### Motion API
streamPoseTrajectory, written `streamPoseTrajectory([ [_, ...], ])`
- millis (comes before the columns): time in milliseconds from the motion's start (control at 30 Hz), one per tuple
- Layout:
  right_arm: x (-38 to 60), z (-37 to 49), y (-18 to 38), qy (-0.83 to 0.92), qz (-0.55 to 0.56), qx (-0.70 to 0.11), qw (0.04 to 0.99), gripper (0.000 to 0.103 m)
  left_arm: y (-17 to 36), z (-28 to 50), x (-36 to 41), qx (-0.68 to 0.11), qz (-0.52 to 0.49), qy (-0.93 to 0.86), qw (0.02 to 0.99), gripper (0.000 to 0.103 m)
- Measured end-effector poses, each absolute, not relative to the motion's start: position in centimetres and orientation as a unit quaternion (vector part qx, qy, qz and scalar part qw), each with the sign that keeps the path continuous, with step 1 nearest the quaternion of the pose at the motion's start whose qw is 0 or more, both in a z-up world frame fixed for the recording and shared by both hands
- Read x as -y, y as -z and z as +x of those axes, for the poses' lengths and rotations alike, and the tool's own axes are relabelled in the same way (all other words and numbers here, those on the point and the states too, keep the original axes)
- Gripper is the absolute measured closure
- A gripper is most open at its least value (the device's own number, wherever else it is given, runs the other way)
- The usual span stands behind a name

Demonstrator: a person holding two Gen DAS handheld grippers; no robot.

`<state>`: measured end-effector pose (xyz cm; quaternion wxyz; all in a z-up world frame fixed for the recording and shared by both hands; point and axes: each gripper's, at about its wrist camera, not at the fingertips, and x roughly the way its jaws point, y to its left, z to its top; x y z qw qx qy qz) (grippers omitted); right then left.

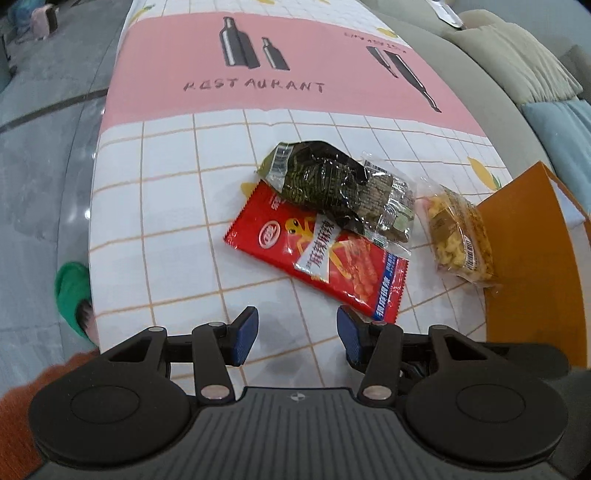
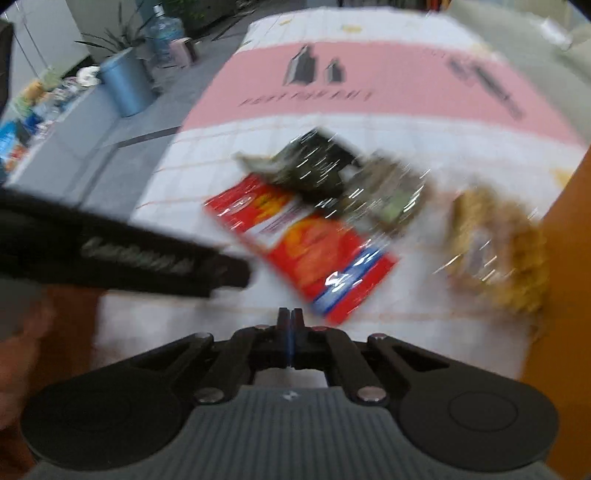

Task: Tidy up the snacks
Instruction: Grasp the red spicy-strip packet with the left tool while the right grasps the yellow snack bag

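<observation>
A red packet is showing yellow print and a blue end; the cloth is wearing a white orange-lined grid and a pink band; the box is glowing orange.

A tablecloth with a white grid and a pink band lettered RESTAURANT, beside printed bottles, covers the table. A green slipper lies on the grey floor at its left edge. Cushions sit on a sofa to the right. In the blurred right view, a blue bin holds what may be a plant, near a water jug.
</observation>
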<state>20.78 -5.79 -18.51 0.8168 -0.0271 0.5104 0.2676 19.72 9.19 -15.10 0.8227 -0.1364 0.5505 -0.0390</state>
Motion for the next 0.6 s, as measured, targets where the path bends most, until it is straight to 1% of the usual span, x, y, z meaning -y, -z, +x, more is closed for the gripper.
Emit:
streamPoseTrajectory([
  [67, 5.8, 20.0, 17.7, -0.254, -0.053, -0.493, 0.831, 0.103, 15.2, 19.6, -9.3, -0.552, -0.157, 0.031, 0.819, 0.045],
  [167, 6.7, 19.7, 15.8, -0.231, -0.081, -0.458, 0.854, 0.1, 15.4, 19.9, -9.4, -0.551, -0.199, 0.02, 0.811, 0.045],
  [200, 7.0, 19.9, 15.3, -0.216, -0.095, -0.447, 0.863, 0.097, 15.5, 20.1, -9.3, -0.55, -0.212, 0.016, 0.807, 0.045],
  [233, 7.3, 20.1, 14.8, -0.199, -0.108, -0.437, 0.87, 0.086, 15.7, 20.2, -9.2, -0.549, -0.226, 0.01, 0.805, 0.045],
  [267, 7.5, 20.3, 14.5, -0.182, -0.12, -0.427, 0.877, 0.078, 15.8, 20.3, -9.1, -0.547, -0.237, 0.002, 0.803, 0.045],
  [300, 7.8, 20.7, 14.2, -0.163, -0.133, -0.415, 0.885, 0.065, 16.1, 20.5, -9.0, -0.546, -0.247, -0.009, 0.801, 0.045],
  [333, 7.9, 20.9, 14.2, -0.15, -0.141, -0.408, 0.889, 0.06, 16.3, 20.6, -9.0, -0.545, -0.255, -0.017, 0.798, 0.045],
  [367, 8.0, 21.2, 14.2, -0.138, -0.149, -0.404, 0.892, 0.06, 16.4, 20.7, -9.0, -0.54, -0.268, -0.023, 0.798, 0.043],
  [533, 8.4, 22.9, 16.2, -0.094, -0.153, -0.421, 0.889, 0.059, 16.4, 21.4, -8.7, -0.524, -0.288, -0.045, 0.8, 0.042],
  [567, 8.4, 23.0, 16.4, -0.091, -0.15, -0.42, 0.89, 0.059, 16.4, 21.6, -8.5, -0.523, -0.284, -0.049, 0.802, 0.043],
  [600, 8.3, 23.2, 16.6, -0.089, -0.146, -0.42, 0.891, 0.058, 16.3, 21.7, -8.3, -0.521, -0.278, -0.052, 0.805, 0.047],
])
